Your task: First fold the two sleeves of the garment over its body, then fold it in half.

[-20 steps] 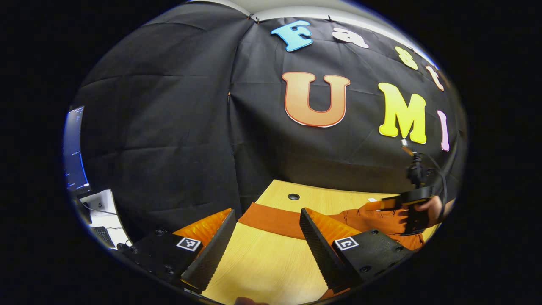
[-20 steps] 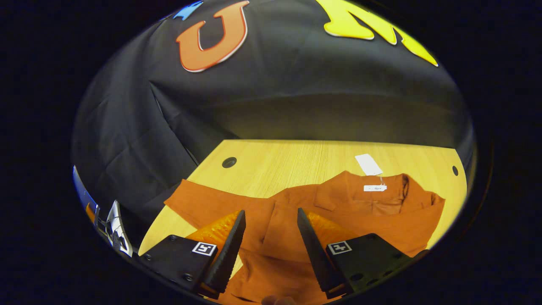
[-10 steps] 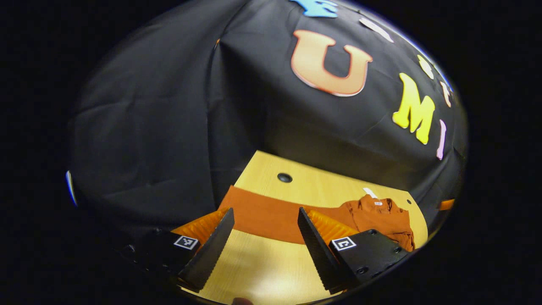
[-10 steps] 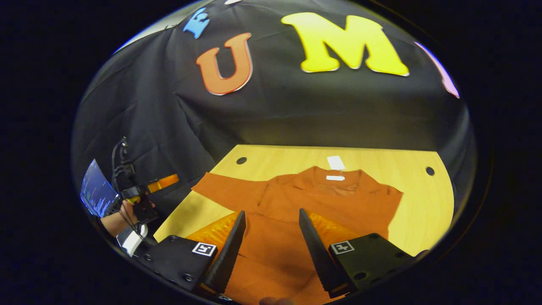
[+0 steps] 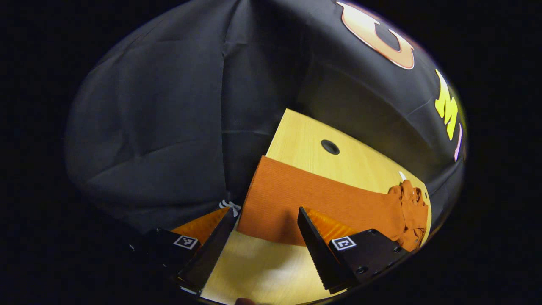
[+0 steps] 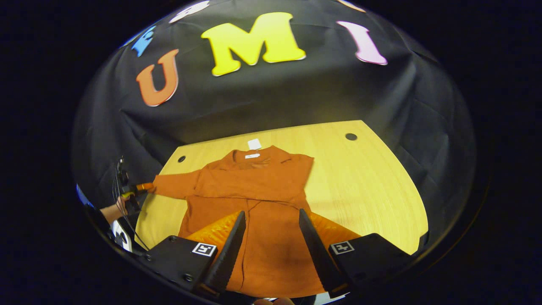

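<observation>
Left gripper (image 5: 262, 237) sat spread apart just short of the garment's (image 6: 258, 190) outstretched sleeve (image 5: 313, 199); right gripper (image 6: 271, 237), also spread, hovered over its body.

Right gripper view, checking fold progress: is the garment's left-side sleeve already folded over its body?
No. The sleeve lies stretched out flat on the table, away from the garment body.

matt ribbed cloth garment (image 6: 254, 186), smooth wood table (image 6: 360, 178)
</observation>
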The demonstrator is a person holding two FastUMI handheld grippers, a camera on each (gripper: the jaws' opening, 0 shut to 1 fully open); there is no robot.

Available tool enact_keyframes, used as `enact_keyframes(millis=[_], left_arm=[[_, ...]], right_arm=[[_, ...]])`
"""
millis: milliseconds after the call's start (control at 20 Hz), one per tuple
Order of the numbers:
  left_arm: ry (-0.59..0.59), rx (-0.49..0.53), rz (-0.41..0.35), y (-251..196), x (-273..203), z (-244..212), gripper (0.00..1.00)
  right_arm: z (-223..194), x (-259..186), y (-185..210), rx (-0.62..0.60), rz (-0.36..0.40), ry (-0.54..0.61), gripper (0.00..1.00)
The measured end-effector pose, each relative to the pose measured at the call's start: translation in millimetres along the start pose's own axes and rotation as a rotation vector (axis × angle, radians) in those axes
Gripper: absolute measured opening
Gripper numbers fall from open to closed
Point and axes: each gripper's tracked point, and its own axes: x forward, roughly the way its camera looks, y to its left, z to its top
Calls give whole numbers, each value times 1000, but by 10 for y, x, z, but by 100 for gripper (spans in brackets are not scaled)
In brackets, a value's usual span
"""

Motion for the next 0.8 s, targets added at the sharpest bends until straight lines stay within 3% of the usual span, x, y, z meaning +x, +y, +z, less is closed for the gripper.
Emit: enact_keyframes(millis=[150,200,250,350,400,450,600,750,800], left_arm=[[7,-27,-17,-1,64,19,98],[8,-42,-21,4,43,0,99],[5,-32,3,42,17,16,98],[-10,-52,34,110,55,88,79],[-15,-66,46,139,11,95,69],[-18,-75,62,175,-14,105,46],[-34,-98,121,237,-70,132,11],[-38,-147,3,-133,-132,174,3],[-49,-149,-26,-258,-161,212,3]], right_arm=[[15,-43,-39,8,-21,-12,78],[32,-43,-16,-2,-22,-14,82],[28,-45,18,-9,-19,-15,78],[31,-11,85,-23,-6,-18,82],[16,2,116,-33,1,-15,79],[0,14,143,-43,5,-14,82],[-11,-9,145,-71,13,-19,82],[-27,-39,99,-56,12,-21,79],[-7,-55,78,-42,13,-25,82]])
